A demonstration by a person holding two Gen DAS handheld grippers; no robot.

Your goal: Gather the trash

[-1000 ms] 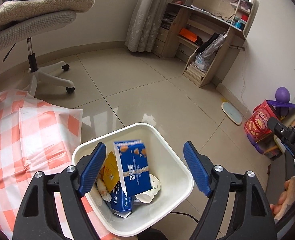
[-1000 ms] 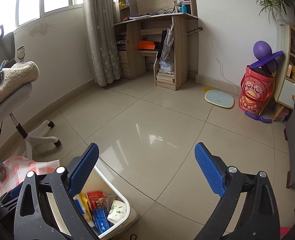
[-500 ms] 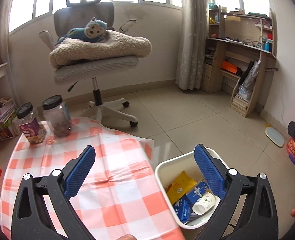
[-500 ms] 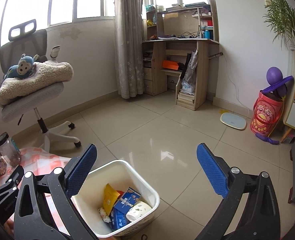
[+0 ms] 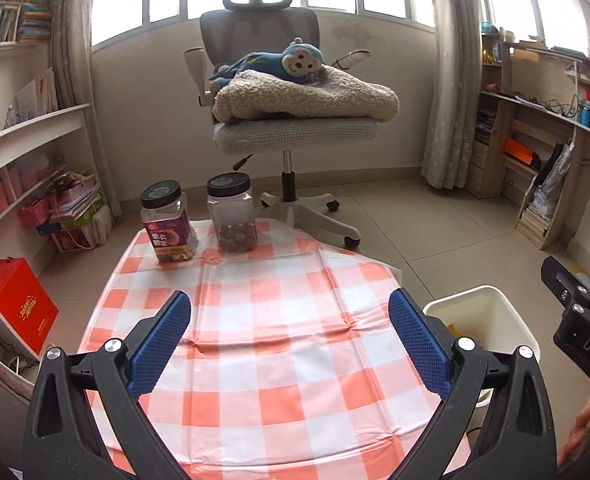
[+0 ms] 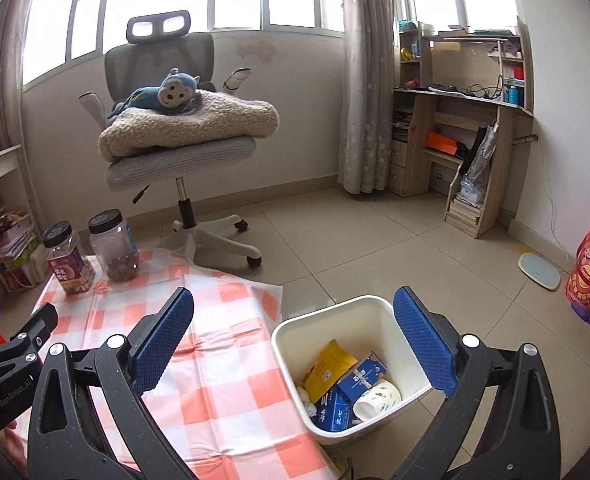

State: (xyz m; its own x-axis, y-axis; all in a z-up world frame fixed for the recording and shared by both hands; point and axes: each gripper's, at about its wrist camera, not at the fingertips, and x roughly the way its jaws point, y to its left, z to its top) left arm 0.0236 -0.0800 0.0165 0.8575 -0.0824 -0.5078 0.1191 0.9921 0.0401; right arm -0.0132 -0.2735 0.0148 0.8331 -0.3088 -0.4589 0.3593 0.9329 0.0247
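— What do we see of our two claws?

— Our left gripper (image 5: 289, 346) stands with its jaws spread wide over the checked tablecloth (image 5: 255, 320), and nothing is between the blue pads (image 5: 161, 344). It touches nothing. Our right gripper (image 6: 293, 346) is also spread wide and holds nothing; it hangs above the edge of the cloth and the white bin (image 6: 379, 312).

— And where is the trash?

— It lies inside the bin, on the floor just beside the table: a yellow packet (image 6: 327, 368), blue cartons (image 6: 361, 376) and a paper cup (image 6: 377, 398). On the cloth we see only two jars (image 5: 169, 220) with black lids, at the far end.
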